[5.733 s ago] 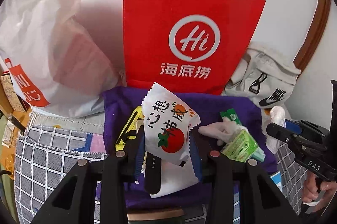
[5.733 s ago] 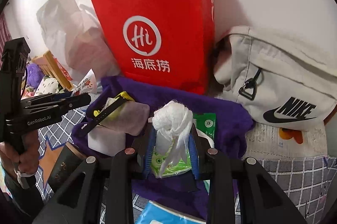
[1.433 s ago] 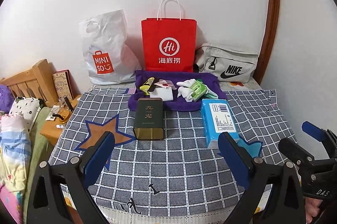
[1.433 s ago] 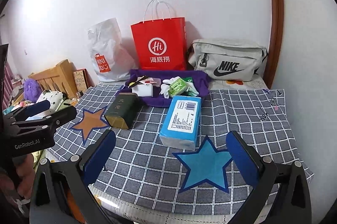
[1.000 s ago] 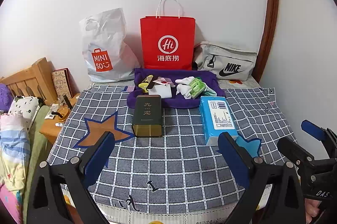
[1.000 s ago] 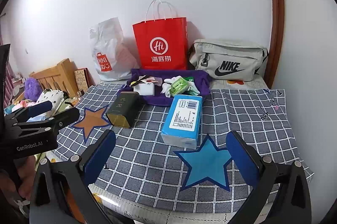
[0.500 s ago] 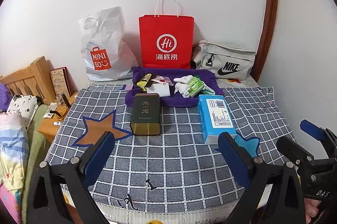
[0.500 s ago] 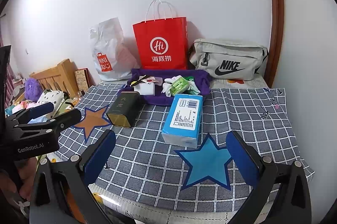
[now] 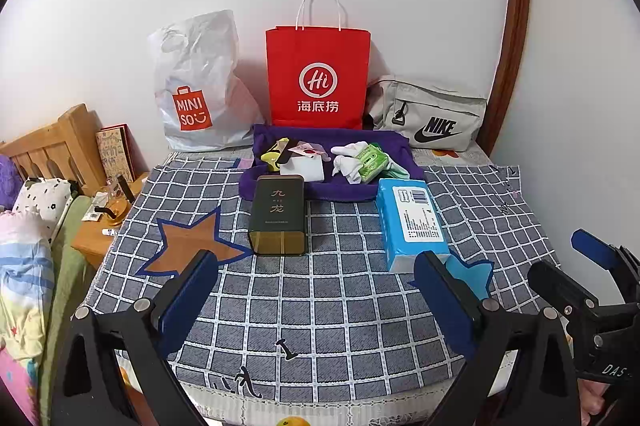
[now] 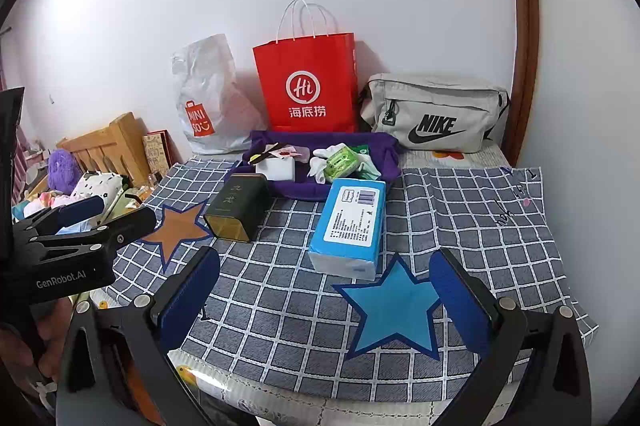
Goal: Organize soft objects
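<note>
A purple cloth tray (image 9: 340, 191) (image 10: 384, 149) sits at the back of the table. It holds a green wet-wipe pack (image 9: 372, 161) (image 10: 340, 161), white socks (image 9: 348, 165), a white block (image 9: 302, 167) and small packets. A blue tissue pack (image 9: 412, 222) (image 10: 352, 222) and a dark green tin (image 9: 278, 214) (image 10: 236, 209) lie in front of it. My left gripper (image 9: 316, 290) and right gripper (image 10: 324, 290) are open and empty, held back over the table's near edge.
A red paper bag (image 9: 318, 77), a white Miniso bag (image 9: 192, 85) and a grey Nike bag (image 9: 432, 117) stand against the wall. A checked grey cloth (image 9: 320, 306) covers the table. A bed and wooden headboard (image 9: 44, 141) lie to the left.
Both grippers let go of the snack packet and the wipe pack in the purple tray, opened wide and pulled far back. In the last second the views barely shift.
</note>
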`<action>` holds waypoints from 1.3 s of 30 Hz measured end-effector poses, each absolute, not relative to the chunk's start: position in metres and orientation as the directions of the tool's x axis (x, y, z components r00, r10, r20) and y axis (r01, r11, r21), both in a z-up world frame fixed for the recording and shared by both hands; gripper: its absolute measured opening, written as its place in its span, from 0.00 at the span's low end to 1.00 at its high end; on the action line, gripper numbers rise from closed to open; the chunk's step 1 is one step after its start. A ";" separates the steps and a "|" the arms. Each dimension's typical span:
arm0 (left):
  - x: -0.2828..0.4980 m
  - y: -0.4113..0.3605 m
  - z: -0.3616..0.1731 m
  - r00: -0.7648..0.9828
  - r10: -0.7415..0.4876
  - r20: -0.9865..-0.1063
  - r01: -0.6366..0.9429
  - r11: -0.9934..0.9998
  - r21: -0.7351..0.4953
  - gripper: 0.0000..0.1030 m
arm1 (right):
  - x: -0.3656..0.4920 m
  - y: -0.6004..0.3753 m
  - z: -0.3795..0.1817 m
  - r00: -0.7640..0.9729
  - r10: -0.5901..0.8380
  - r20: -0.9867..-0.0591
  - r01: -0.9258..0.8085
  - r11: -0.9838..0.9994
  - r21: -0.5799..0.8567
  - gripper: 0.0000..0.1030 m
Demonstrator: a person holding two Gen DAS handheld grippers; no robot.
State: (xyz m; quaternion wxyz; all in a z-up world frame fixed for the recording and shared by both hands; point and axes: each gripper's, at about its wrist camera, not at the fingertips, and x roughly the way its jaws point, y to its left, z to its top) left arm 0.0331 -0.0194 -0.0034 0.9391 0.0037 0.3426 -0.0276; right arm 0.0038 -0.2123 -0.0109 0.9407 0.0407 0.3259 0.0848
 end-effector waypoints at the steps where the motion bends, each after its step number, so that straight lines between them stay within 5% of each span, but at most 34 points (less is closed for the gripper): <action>1: 0.033 -0.020 -0.003 0.764 -0.049 -0.643 0.054 0.998 -0.013 0.96 | 0.004 -0.212 -0.011 0.774 0.185 -0.606 -0.133 0.982 0.131 1.00; 39: 0.032 -0.020 -0.004 0.763 -0.048 -0.644 0.052 0.999 -0.014 0.96 | 0.002 -0.211 -0.008 0.778 0.188 -0.599 -0.134 0.982 0.134 1.00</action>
